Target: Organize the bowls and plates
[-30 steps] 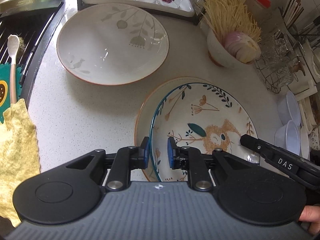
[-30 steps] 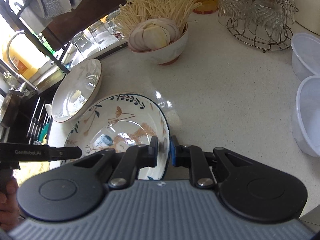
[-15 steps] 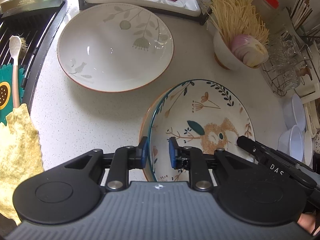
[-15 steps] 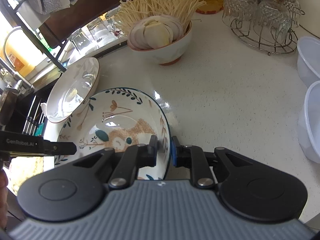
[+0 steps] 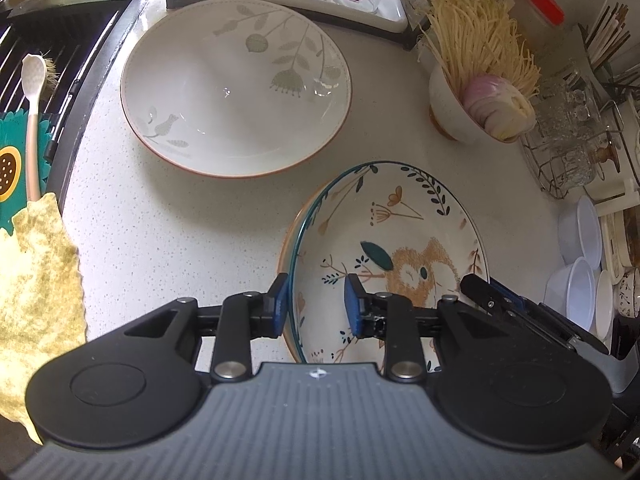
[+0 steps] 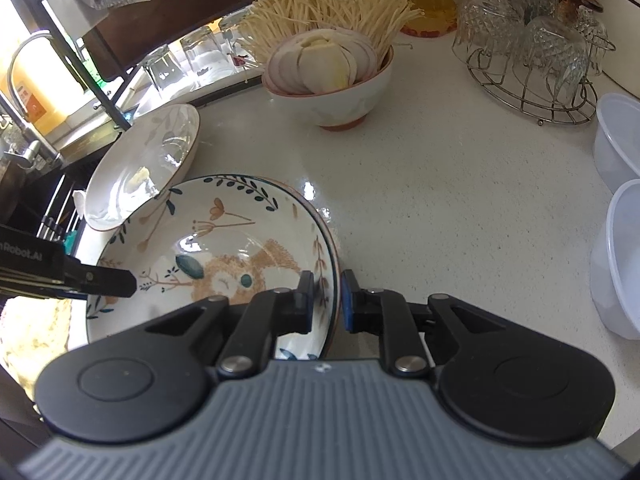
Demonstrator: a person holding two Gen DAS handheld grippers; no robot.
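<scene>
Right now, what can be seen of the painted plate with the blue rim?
The painted plate is a shallow, glossy, ceramic-looking dish: cream inside, thin dark-blue rim, printed leaves, orange flowers and a tan fuzzy animal. It sits upright, nested on an orange-rimmed plate on the speckled counter. The left claw straddles its near-left rim; its jaws have just been opening, pads apart from it. The right claw is clamped on the right rim.

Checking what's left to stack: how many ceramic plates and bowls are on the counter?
4. A pale leaf-pattern plate near the sink; the fox-pattern plate nested in an orange-rimmed dish underneath; a bowl of onion and mushrooms at the back. More may hide beneath.
</scene>
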